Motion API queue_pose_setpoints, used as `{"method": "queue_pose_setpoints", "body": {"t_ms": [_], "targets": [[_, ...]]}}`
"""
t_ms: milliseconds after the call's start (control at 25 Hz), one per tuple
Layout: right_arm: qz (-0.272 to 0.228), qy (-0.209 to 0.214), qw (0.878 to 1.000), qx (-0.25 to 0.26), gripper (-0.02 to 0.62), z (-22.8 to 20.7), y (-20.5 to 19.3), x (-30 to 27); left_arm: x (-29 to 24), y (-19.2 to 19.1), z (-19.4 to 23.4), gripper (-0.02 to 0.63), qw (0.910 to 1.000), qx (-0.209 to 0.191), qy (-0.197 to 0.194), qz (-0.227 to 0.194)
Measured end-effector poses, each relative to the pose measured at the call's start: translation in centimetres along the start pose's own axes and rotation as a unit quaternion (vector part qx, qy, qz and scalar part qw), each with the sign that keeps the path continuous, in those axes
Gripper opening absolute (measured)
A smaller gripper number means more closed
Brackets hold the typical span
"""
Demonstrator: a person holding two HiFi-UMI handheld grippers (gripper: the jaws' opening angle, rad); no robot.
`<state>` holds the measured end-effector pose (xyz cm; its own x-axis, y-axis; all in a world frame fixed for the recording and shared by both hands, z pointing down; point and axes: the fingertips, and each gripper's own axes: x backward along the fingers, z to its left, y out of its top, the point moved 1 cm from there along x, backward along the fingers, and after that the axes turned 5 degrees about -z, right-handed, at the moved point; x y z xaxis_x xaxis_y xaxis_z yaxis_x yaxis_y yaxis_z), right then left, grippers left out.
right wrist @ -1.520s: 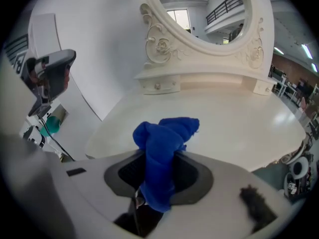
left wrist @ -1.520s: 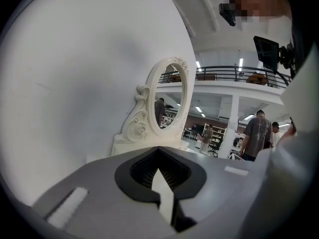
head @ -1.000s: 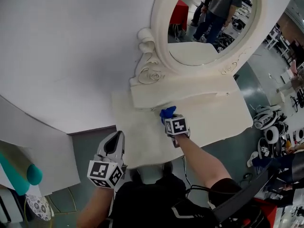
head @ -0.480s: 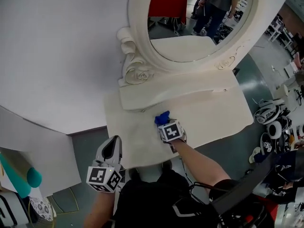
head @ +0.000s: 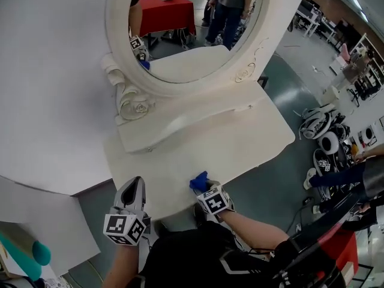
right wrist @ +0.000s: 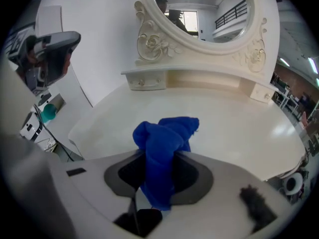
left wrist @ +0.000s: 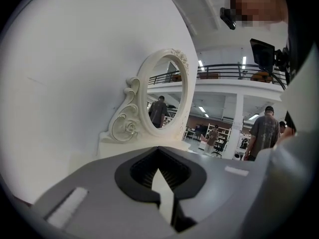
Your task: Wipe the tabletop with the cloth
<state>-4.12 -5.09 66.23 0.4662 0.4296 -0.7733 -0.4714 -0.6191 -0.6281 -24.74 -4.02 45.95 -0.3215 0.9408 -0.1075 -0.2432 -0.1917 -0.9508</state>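
Note:
A cream dressing table's tabletop [head: 246, 134] lies below an oval mirror [head: 192, 29]. My right gripper [head: 203, 186] is shut on a bunched blue cloth [head: 198, 182] and presses it on the tabletop near the front edge. In the right gripper view the cloth [right wrist: 167, 136] sticks out between the jaws of the right gripper [right wrist: 159, 161] over the tabletop [right wrist: 234, 128]. My left gripper [head: 133, 191] hangs off the table's front left corner, jaws together and holding nothing. The left gripper view shows the left gripper [left wrist: 160, 177] pointing at the mirror [left wrist: 162, 106].
A low drawer shelf [head: 180, 122] runs along the table's back under the mirror. White wall panels stand to the left. Shoes and helmets [head: 324, 137] lie on the floor at the right. A teal object [head: 37, 252] sits at the bottom left.
The right gripper has dragged the blue cloth from beside the drawer shelf back to the tabletop's front edge. The left gripper has stayed off the table's corner.

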Motion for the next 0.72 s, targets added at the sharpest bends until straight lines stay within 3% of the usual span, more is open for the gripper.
{"method": "queue_pose_setpoints", "body": {"t_ms": [320,720], "targets": [[0.009,0.013,0.999,-0.034,0.138,-0.3,-1.2,1.5,-0.9,-0.1,-1.3,0.008,0.9999,-0.007,-0.008,0.003],[-0.066,0.014,0.997,-0.020,0.138,-5.6,11.9,-5.7,0.0,0.1,-0.1,0.009,0.9988,-0.015,0.046,0.007]]}}
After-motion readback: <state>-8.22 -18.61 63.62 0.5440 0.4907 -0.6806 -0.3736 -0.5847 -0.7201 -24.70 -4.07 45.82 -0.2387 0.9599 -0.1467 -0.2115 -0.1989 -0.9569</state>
